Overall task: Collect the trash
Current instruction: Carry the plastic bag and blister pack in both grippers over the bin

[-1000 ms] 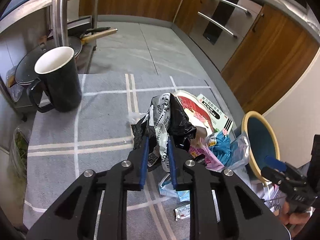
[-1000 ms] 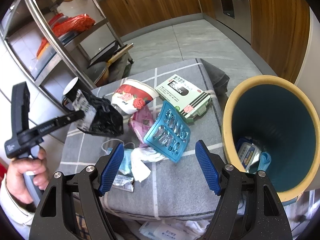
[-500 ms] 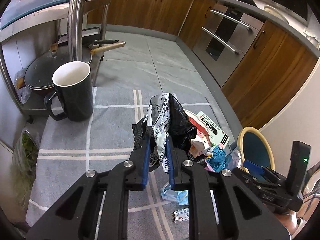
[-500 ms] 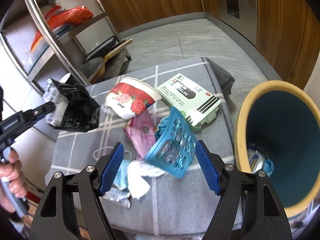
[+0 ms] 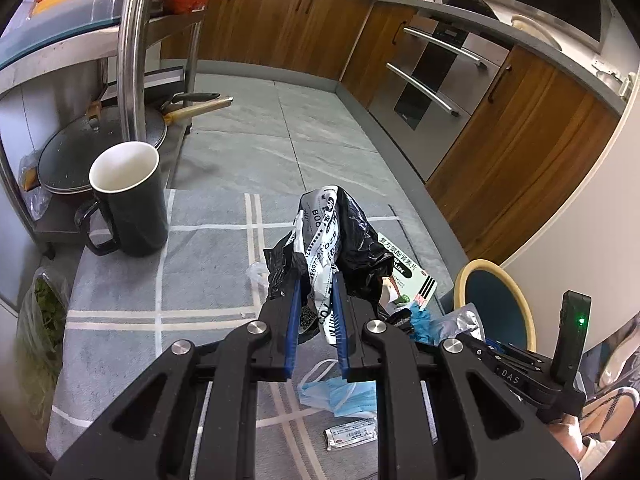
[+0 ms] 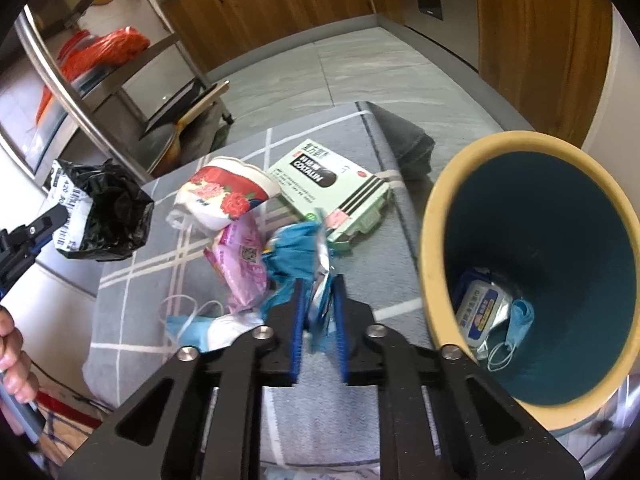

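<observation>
The left claw point(image 5: 316, 304) was clamped on a crumpled black plastic bag point(image 5: 340, 240) with a white printed strip, held clear above the grey checked tabletop point(image 5: 200, 264). Compared with a second before, the bag sat higher over the cloth, and more of the kitchen cabinets showed beyond it; the grip itself looked unchanged. In the right wrist view the same bag point(image 6: 108, 216) hung at the far left, away from the pile.

The right claw point(image 6: 318, 312), which a second earlier stood wide open above the blue blister tray point(image 6: 308, 256), had just been closing, and its blue pads now pinched that tray, which was crumpled and tilted up between them. The view was slightly blurred.

Next to the tray lay a pink packet point(image 6: 240, 264), a red-flowered paper cup point(image 6: 224, 196) on its side, and a green medicine box point(image 6: 332, 188). A blue face mask point(image 5: 340, 396) lay flat near the front edge. The yellow-rimmed teal bin point(image 6: 436, 216) stood just right of the tabletop, with a wipes pack point(image 6: 480, 308) and another mask inside. A black mug point(image 5: 128, 200) stood upright at the far left corner.
</observation>
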### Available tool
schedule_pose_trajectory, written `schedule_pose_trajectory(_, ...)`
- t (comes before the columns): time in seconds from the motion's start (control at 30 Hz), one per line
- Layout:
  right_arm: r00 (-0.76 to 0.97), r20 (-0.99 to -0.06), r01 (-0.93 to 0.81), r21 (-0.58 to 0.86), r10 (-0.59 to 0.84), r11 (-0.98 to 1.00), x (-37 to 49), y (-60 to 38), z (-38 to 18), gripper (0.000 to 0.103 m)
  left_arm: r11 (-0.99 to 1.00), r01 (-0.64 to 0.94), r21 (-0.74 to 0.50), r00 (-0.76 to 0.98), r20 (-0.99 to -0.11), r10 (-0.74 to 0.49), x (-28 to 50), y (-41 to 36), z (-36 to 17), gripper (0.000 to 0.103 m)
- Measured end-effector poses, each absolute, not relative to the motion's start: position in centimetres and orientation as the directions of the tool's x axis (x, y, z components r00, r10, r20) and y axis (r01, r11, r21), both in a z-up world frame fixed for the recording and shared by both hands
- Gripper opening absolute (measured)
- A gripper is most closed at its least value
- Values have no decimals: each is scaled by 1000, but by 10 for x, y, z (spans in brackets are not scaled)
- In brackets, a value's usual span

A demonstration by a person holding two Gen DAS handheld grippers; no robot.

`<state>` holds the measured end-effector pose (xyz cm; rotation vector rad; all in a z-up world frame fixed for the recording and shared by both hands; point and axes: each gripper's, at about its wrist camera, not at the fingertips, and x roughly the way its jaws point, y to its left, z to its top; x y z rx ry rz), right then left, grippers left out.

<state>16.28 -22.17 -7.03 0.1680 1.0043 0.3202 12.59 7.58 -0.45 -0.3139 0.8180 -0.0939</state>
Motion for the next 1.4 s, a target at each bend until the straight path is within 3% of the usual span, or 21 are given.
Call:
schedule_pose_trajectory(0.77,616,-690,-105,406,380,908,137,-295,-24,11,926,87,-368,709,-630,-317,129,32,24,14)
schedule_pose_trajectory(1.4,672,-685,55,426,282,903,105,-390,-25,11,870,322,-372,576,-653,-493,139,-121,5,14)
